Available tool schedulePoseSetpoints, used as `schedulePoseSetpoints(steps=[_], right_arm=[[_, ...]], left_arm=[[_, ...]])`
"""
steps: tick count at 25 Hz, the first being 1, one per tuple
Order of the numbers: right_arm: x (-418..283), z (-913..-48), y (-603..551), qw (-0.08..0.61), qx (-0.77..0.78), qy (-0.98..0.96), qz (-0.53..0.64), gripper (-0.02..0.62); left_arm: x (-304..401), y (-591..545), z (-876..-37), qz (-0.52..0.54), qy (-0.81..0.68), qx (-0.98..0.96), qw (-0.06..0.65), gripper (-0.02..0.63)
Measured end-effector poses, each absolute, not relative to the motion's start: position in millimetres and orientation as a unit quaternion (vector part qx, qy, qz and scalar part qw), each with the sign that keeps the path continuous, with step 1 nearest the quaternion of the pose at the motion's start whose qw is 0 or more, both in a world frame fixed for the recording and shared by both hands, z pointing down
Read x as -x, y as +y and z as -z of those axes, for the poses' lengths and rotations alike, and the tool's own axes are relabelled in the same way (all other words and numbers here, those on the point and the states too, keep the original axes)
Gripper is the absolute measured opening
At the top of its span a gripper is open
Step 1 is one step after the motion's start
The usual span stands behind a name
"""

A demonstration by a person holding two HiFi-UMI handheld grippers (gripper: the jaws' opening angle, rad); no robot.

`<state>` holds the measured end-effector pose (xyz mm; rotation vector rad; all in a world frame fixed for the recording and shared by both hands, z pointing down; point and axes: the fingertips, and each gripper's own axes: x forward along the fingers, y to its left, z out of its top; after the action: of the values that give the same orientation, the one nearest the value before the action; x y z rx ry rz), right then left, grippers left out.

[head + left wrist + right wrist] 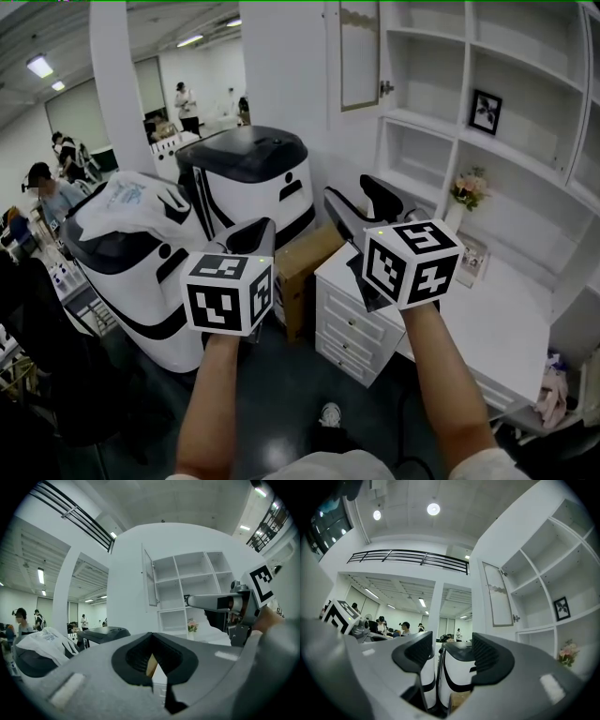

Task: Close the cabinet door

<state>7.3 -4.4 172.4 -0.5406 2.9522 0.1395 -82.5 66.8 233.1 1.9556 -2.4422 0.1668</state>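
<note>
The white cabinet door point(359, 54) with a glass panel stands swung open at the left end of the wall shelving, its small knob point(385, 87) on the edge nearest the shelves. The door point(497, 595) shows up and to the right in the right gripper view, and smaller and farther off in the left gripper view point(150, 576). My right gripper point(364, 208) is open with nothing between its pads point(492, 651), well below the door and apart from it. My left gripper point(248, 234) is lower and to the left, with its pads point(136, 656) closed together and empty.
Two white machines with black trim point(248, 178) point(131, 253) stand ahead on the left, with a cardboard box point(305, 262) beside them. A white desk with drawers point(506, 319) sits under the shelves, which hold a framed picture point(486, 111) and flowers point(469, 187). People stand far left.
</note>
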Motion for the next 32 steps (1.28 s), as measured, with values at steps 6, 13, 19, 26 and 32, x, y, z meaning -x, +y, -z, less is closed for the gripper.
schedulePoseSetpoints(steps=[6, 13, 19, 26, 32], right_arm=[[17.1, -172.7, -46.0, 0.078, 0.179, 0.98, -0.041, 0.256], [48.6, -163.4, -107.1, 0.087, 0.179, 0.979, -0.04, 0.265], [73.0, -159.8, -161.1, 0.086, 0.174, 0.98, -0.035, 0.267], [97.7, -154.7, -214.3, 0.091, 0.161, 0.982, -0.027, 0.272], [115.4, -152.8, -241.3, 0.096, 0.148, 0.984, -0.022, 0.273]], left_arm=[[106.2, 26.6, -234.8, -0.06, -0.78, -0.622, 0.0, -0.008], [136.6, -34.0, -227.2, -0.062, -0.783, -0.619, -0.002, -0.008], [161.0, -85.2, -226.0, -0.065, -0.788, -0.613, 0.002, -0.008], [183.5, -133.6, -219.4, -0.072, -0.796, -0.6, 0.002, -0.008], [201.2, -153.4, -218.7, -0.073, -0.808, -0.584, 0.002, -0.008]])
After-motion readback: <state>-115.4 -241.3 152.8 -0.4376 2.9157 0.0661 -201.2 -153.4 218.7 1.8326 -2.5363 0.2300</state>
